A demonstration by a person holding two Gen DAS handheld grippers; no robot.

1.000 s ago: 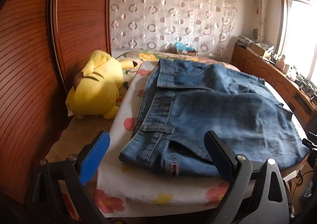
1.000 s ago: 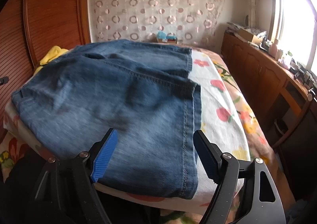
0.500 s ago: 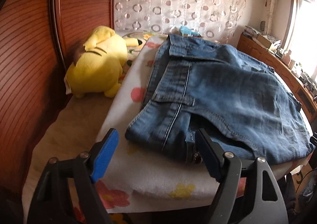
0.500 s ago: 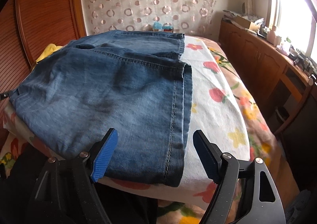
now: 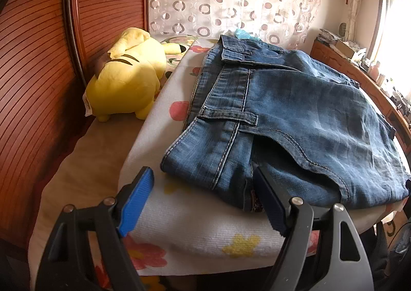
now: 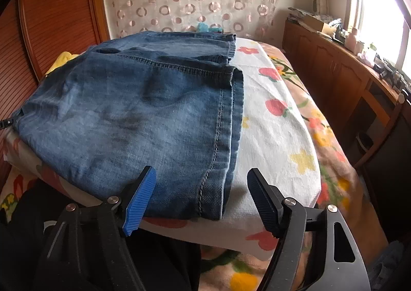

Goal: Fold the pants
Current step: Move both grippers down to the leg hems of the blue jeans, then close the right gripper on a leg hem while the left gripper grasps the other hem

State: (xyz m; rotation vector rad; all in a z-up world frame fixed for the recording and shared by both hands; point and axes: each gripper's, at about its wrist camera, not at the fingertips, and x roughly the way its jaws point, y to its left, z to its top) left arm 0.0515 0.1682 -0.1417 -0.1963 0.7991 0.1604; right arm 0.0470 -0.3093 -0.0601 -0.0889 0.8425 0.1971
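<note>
Across the middle of both views the jeans (image 5: 295,121) lie folded over once on a flowered blanket (image 5: 205,219) covering the bed. The left claw (image 5: 203,198) stands wide at the waistband corner, lower centre of its frame, gripping nothing. The right claw (image 6: 201,198) is closing, hem corner between its pads but apparently unpinched. Judging by this, a second fold is being set up; both corners need pinching together, then lifting evenly. A yellow plush toy (image 5: 125,77) sits upper left, a wooden headboard (image 5: 38,59) beyond, a patterned curtain (image 5: 231,0) behind.
</note>
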